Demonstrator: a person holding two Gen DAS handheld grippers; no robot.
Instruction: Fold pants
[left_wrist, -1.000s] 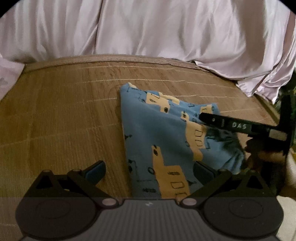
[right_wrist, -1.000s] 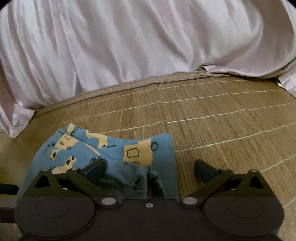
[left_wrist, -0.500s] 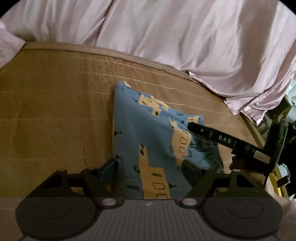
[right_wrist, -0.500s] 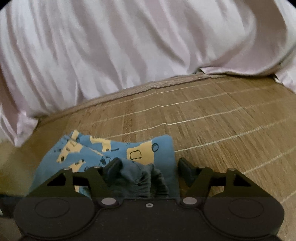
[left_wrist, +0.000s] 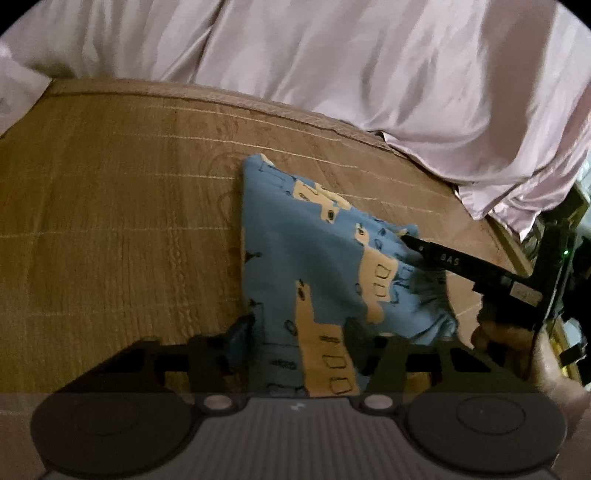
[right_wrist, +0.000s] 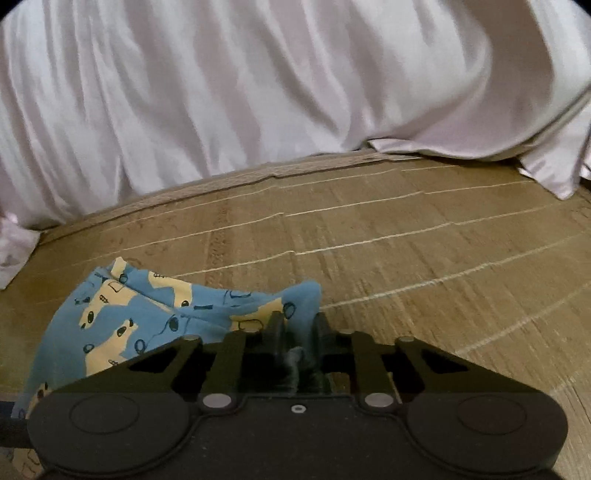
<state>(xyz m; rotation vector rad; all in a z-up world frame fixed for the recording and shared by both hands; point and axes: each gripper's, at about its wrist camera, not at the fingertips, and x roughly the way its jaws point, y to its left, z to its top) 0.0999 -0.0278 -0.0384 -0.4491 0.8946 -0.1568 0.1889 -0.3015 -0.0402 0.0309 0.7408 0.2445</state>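
Observation:
Blue pants (left_wrist: 314, 258) printed with yellow vehicles lie folded on a woven mat (left_wrist: 110, 221). My left gripper (left_wrist: 297, 332) straddles their near edge, its fingers (left_wrist: 240, 332) narrowed but still apart, with the cloth running between them. In the right wrist view my right gripper (right_wrist: 297, 328) is shut on a bunched corner of the pants (right_wrist: 147, 314), which rises slightly off the mat (right_wrist: 443, 258). The left wrist view shows the right gripper (left_wrist: 410, 243) coming in from the right onto the pants' far right corner, held by a hand (left_wrist: 495, 332).
A pale satin sheet (left_wrist: 369, 74) hangs in folds along the mat's far edge and drapes over its right corner (right_wrist: 546, 162). Dark clutter (left_wrist: 569, 229) stands past the mat's right edge. Bare mat stretches to the left of the pants.
Both grippers narrowed: the right one went from open to shut on the pants' corner, and the left one moved right over the near edge, its fingers closing in around the cloth.

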